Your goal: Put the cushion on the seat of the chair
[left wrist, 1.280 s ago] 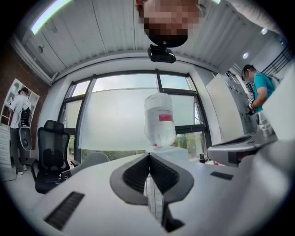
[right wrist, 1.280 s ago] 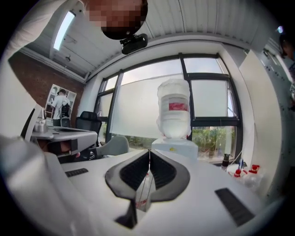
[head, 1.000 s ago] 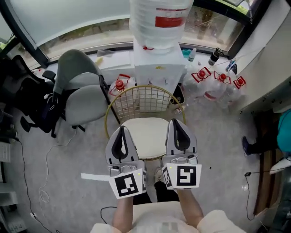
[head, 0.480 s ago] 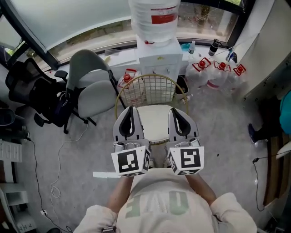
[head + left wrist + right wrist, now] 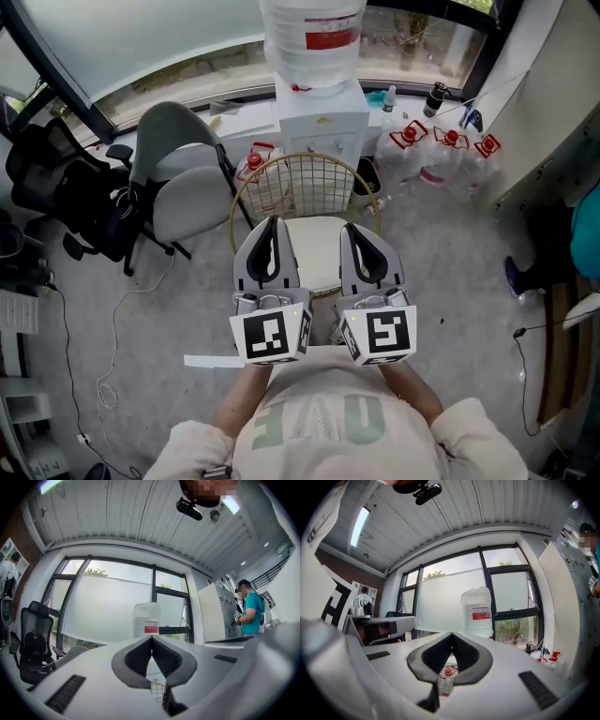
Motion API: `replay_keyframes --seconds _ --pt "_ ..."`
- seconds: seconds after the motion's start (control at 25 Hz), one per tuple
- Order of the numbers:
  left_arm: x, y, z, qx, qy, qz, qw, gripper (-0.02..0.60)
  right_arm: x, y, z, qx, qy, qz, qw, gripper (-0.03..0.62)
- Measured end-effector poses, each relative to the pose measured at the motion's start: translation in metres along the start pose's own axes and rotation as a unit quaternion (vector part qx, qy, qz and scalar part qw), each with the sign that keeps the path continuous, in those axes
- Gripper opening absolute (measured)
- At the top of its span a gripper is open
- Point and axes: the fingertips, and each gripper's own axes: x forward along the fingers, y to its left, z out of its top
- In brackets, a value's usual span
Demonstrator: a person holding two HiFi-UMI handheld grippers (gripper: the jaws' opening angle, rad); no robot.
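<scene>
Drawn back, left gripper and right gripper hold shut fingers above cushion.

Water dispenser, floor bottles

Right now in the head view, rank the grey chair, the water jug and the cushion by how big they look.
1. grey chair
2. water jug, cut off at the top edge, so unsure
3. cushion, partly hidden by the left gripper and right gripper

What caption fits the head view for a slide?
Shut left gripper and shut right gripper above a cream-seated wire chair.
</scene>
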Motion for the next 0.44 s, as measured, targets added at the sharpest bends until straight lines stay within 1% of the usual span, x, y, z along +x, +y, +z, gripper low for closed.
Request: replay_keyframes --seconds 0.24,0.44 --pt "0.0006 0.0013 0.0071 0.011 -0.005 0.002 0.9999 0.014 0.0019 0.0036 0.0057 0.000 -0.005 0.007 1.000 0.017" --pt "-0.0038 -0.0011 0.0044 0.013 -0.001 0.004 0.9999 0.014 0.0000 0.0060 0.0044 -0.001 -0.004 0.012 1.000 0.017"
